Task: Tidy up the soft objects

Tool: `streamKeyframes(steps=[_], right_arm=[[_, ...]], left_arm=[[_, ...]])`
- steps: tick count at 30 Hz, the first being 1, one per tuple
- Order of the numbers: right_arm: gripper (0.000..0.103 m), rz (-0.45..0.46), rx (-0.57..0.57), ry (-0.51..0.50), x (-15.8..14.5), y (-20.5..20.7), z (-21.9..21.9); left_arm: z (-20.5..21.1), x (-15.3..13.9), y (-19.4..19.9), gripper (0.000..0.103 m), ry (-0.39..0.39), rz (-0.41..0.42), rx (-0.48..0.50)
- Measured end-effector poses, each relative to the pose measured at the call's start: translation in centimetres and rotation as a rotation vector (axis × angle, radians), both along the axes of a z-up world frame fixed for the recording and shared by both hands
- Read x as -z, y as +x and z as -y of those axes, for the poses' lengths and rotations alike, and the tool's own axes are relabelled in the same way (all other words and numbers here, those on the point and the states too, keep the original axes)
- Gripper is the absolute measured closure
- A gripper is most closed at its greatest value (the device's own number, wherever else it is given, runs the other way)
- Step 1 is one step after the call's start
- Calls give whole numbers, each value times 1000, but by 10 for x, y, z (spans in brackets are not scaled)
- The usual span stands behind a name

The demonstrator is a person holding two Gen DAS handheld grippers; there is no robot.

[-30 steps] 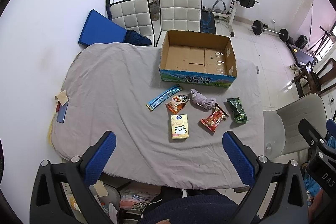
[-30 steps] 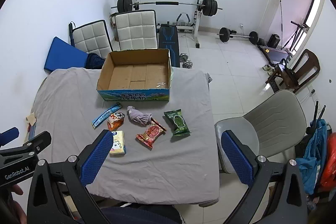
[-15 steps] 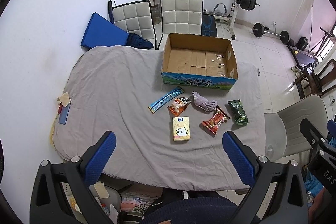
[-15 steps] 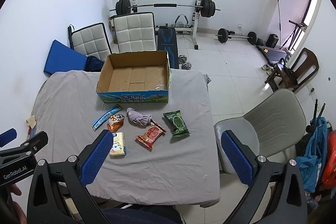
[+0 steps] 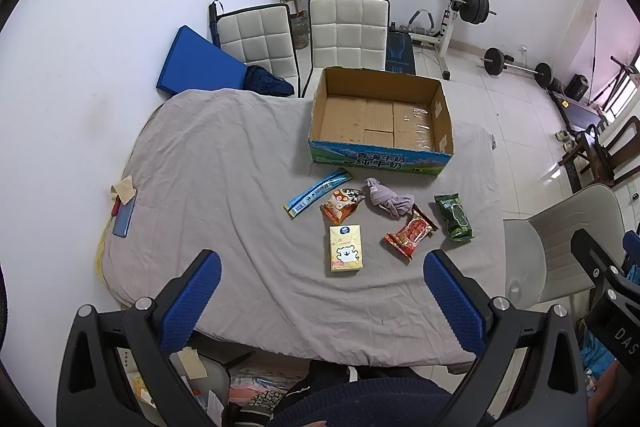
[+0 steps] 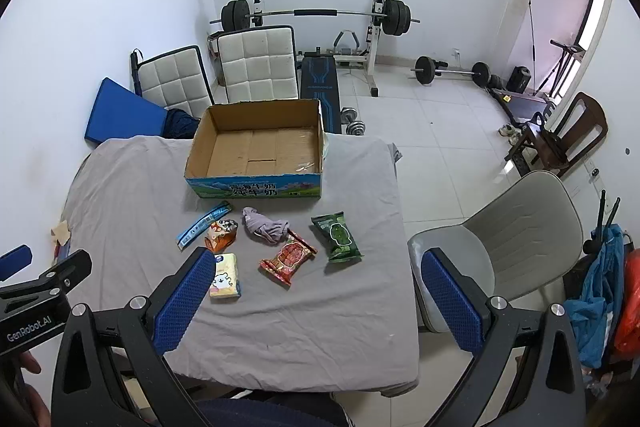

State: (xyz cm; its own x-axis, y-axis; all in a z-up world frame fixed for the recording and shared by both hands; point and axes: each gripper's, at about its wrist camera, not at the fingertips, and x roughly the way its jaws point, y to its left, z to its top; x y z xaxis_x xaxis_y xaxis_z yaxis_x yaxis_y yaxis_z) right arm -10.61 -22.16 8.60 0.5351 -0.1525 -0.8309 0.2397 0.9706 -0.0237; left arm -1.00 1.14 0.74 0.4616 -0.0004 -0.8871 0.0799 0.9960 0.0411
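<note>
Grippers: left gripper (image 5: 320, 291) and right gripper (image 6: 312, 287) both spread wide, empty, raised above the table.
Soft objects: crumpled grey cloth (image 5: 389, 201) just before the open cardboard box (image 5: 380, 119), among snack packets.
Approach: descend on the cloth's bunched centre, clear of the packets.

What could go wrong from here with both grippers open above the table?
1. The grey cloth lies against the red snack packet; a pinch there may catch both.
2. The blue sachet lies flat on the wrinkled grey sheet, so fingers might grab fabric too.
3. The cardboard box sits at the far side, beyond every item; long carries with the left gripper or right gripper could drop things.
</note>
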Motion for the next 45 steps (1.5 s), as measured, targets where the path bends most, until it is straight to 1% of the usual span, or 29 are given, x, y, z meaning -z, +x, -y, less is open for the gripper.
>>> streamKeyframes(steps=[25,35,41,44,45], right_arm=[[0,29,-31,2,-12,8,-6],[0,25,-41,2,-12,13,-6],[0,8,-40,8,-4,23,-3],[0,-29,-23,22,16,35,9],[0,-54,-19,32,27,42,14]], left_arm=[[0,-10,6,0,2,16,-7],[0,-8,11,0,-5,4,-11],[4,5,23,0,-18,-20,-27],[2,23,38,0,-34,-37,-49],[2,32,44,0,-35,-43,-58]])
